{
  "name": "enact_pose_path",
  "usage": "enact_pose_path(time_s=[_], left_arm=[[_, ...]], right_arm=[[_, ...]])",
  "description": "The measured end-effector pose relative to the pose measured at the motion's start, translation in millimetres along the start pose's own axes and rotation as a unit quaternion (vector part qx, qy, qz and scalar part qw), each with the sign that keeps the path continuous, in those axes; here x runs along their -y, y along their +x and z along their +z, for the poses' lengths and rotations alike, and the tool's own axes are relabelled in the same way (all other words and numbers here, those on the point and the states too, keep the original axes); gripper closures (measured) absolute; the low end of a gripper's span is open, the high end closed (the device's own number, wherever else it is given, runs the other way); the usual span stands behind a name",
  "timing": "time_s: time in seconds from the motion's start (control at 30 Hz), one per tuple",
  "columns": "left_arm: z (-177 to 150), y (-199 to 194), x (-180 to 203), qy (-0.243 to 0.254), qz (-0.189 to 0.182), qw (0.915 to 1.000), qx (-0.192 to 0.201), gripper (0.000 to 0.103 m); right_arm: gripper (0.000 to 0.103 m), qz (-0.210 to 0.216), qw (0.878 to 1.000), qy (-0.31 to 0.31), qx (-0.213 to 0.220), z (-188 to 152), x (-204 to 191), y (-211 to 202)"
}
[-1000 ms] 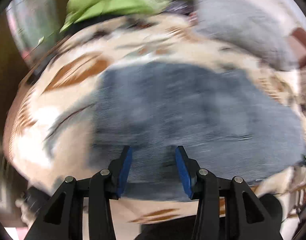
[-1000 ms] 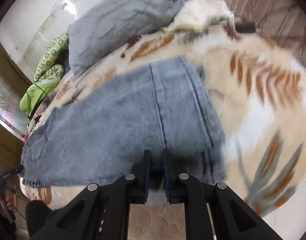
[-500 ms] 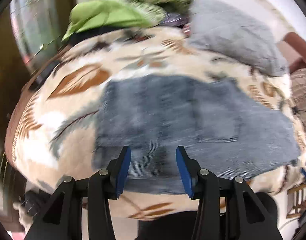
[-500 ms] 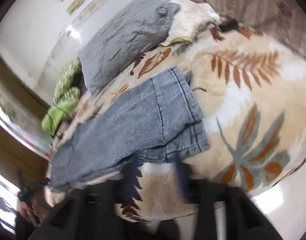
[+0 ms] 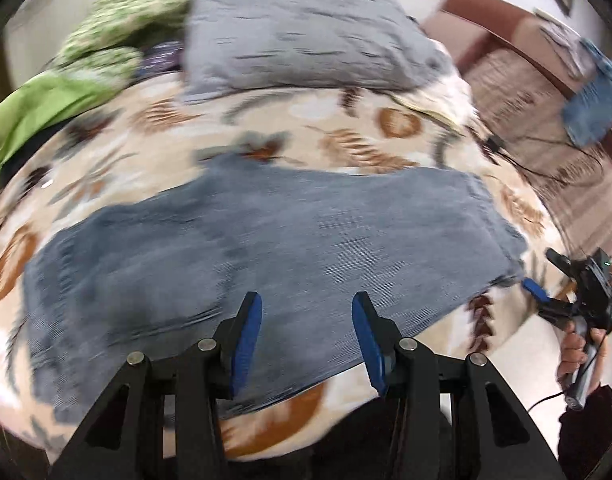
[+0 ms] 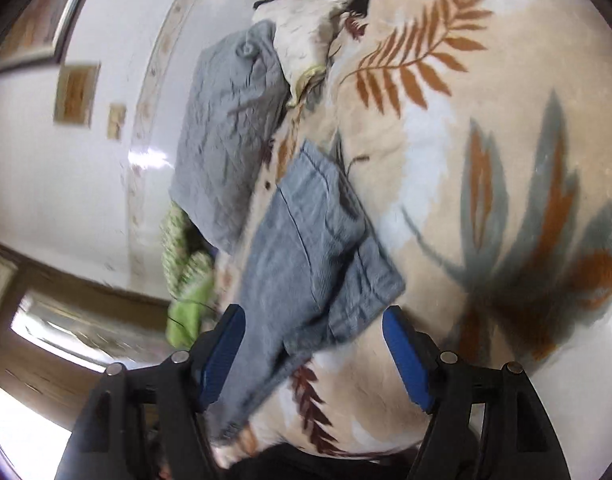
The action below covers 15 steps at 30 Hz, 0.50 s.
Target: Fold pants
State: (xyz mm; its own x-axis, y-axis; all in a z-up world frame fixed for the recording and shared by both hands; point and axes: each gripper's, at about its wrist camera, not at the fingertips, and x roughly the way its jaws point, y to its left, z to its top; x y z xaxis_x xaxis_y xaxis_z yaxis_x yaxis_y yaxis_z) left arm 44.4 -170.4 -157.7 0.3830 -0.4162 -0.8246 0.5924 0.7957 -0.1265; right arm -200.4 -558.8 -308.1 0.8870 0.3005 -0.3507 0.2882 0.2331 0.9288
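Blue-grey denim pants (image 5: pixel 286 232) lie flat, folded lengthwise, across a leaf-patterned blanket (image 5: pixel 366 132) on a bed. My left gripper (image 5: pixel 306 320) hovers open over the pants' near edge with nothing between its blue pads. At the right edge of the left wrist view, a hand (image 5: pixel 578 344) holds my right gripper (image 5: pixel 544 276) just past the leg end. In the right wrist view, the right gripper (image 6: pixel 314 336) stands wide open. The pants' leg end (image 6: pixel 318 248) lies loose on the blanket ahead of it, untouched by the pads.
A grey pillow (image 5: pixel 298 32) and green cloths (image 5: pixel 46 108) sit at the far side of the bed. A white cushion (image 6: pixel 306 32) lies beside the pillow. A brown sofa (image 5: pixel 526 80) with a blue cloth (image 5: pixel 594 108) and a black cable (image 5: pixel 546 148) is at the right.
The right gripper went from shut on the pants' leg end to wide open, letting it drop, then rolled and drew back. The left gripper swung right along the pants, still open.
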Motion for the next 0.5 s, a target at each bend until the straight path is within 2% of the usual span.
enact_pose_path(time_s=[0.03,0.13,0.27,0.43,0.5], left_arm=[[6,6,13,0.009,-0.006,0.9999,-0.001,0.055],[24,22,46,0.038,-0.020,0.9991,0.002,0.055],[44,46,79,0.053,-0.040,0.9978,0.002,0.055],[58,94,111,0.054,-0.053,0.9968,-0.027,0.055],[56,118,122,0.060,-0.054,0.9952,-0.056,0.055]], right_arm=[[0.029,0.013,1.000,0.017,-0.002,1,5,2],[0.029,0.007,0.999,0.035,-0.018,1,11,12],[0.029,0.007,0.999,0.044,-0.005,12,8,20],[0.029,-0.022,0.999,0.042,0.014,32,-3,40],[0.030,-0.035,0.999,0.035,0.023,37,-7,45]])
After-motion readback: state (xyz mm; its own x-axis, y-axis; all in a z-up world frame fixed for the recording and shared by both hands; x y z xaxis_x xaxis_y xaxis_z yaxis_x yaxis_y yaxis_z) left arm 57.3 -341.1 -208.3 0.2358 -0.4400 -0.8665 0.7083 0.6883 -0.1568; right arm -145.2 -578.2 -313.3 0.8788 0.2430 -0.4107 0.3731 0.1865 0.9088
